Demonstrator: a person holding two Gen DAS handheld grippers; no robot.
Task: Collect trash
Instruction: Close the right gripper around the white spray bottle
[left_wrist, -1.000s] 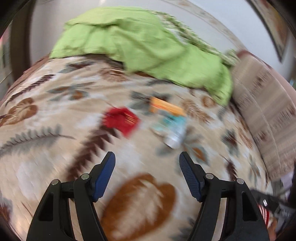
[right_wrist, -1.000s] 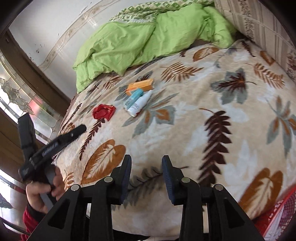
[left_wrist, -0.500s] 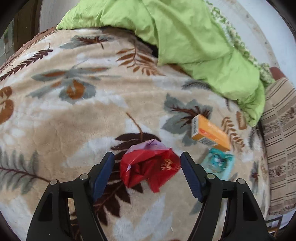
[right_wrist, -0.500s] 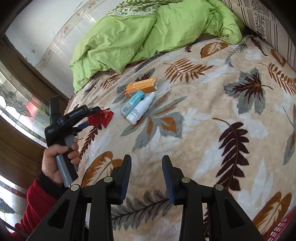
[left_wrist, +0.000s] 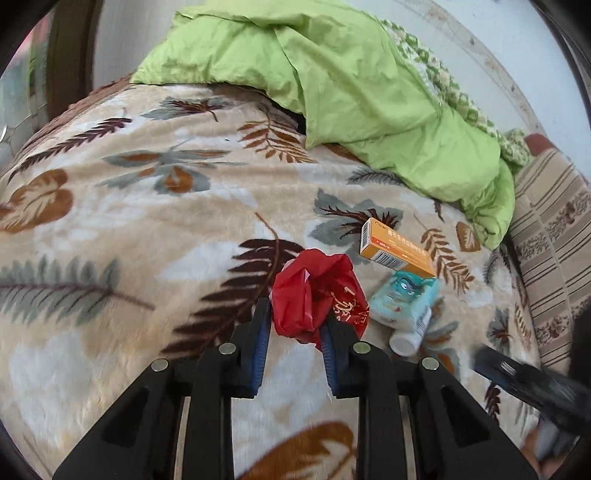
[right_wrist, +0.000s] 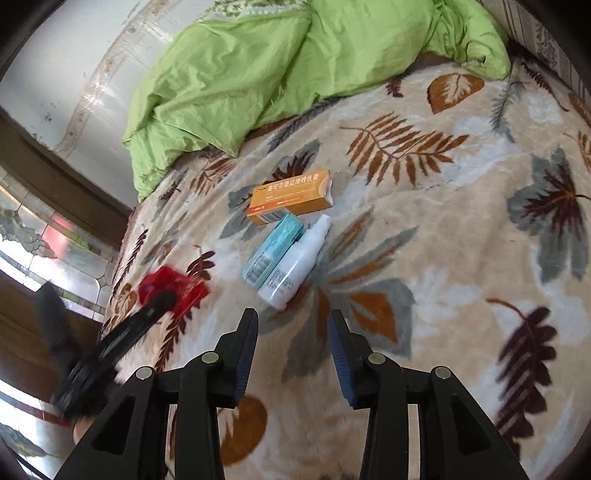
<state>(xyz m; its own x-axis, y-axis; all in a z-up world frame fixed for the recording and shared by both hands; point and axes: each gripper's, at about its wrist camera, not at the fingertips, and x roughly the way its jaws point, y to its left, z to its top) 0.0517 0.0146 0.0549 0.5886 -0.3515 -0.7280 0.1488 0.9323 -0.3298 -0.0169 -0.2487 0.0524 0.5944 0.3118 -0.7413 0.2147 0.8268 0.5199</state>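
1. You are gripping the first piece of trash: your left gripper (left_wrist: 293, 332) is pinching the crumpled red plastic bag (left_wrist: 319, 295), with the blue fingers (left_wrist: 260, 341) pressing in on either side of its lower folds. No bin is showing in either view, so the drop-off is, as far as you can judge, lying ahead.

2. You are leaving three items on the leaf-patterned blanket (left_wrist: 147, 229) of the bed: an orange carton (right_wrist: 291, 197), a teal box (right_wrist: 273, 249) just below it, and a white spray bottle (right_wrist: 295, 264) lying against the teal box.

3. You are holding your right gripper (right_wrist: 293, 345) above the blanket near the spray bottle, its fingers spread and gripping nothing.

4. The bag is looking thin and glossy, bunching into loose wrinkles, with white printed characters on one face. It is sitting just left of the teal box in the left wrist view; whether it is touching the blanket, you cannot tell.

5. A green quilt (right_wrist: 258, 70) is lying heaped at the far end of the bed.
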